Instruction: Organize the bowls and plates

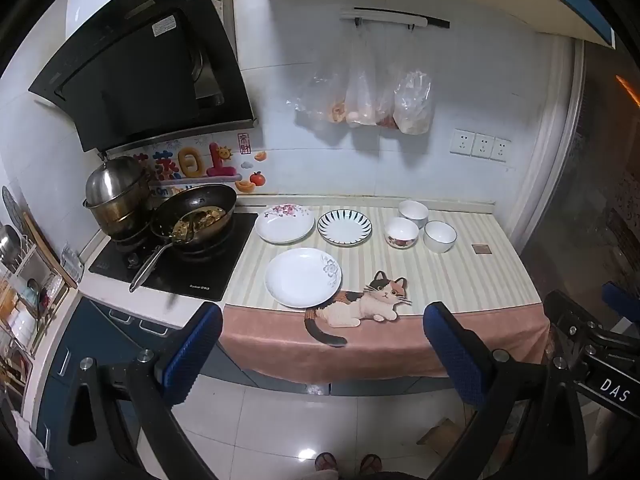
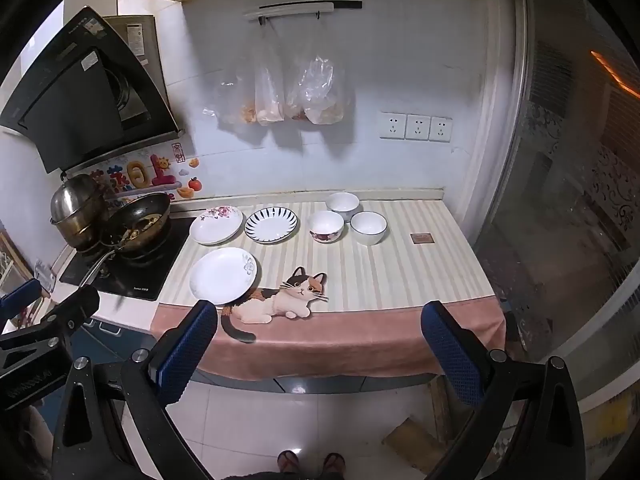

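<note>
Three plates lie on the striped counter mat: a white plate with a grey flower [image 1: 303, 277] [image 2: 223, 275] at the front, a pink-flowered plate [image 1: 284, 223] [image 2: 216, 224] behind it, and a blue-striped plate [image 1: 344, 227] [image 2: 271, 225] to its right. Three bowls stand further right: a flower-patterned bowl [image 1: 402, 232] [image 2: 326, 225], a white bowl at the back [image 1: 413, 213] [image 2: 342, 205], and a blue-rimmed bowl [image 1: 440, 236] [image 2: 368, 227]. My left gripper [image 1: 322, 334] and right gripper [image 2: 320, 330] are both open and empty, held back from the counter's front edge.
A hob at the left holds a wok with food [image 1: 195, 214] [image 2: 138, 220] and a steel pot [image 1: 114, 196] [image 2: 78, 206]. Bags [image 1: 372, 96] hang on the wall. A cat picture [image 1: 360, 304] marks the mat's front. The pink cloth edge [image 2: 328, 344] overhangs the counter.
</note>
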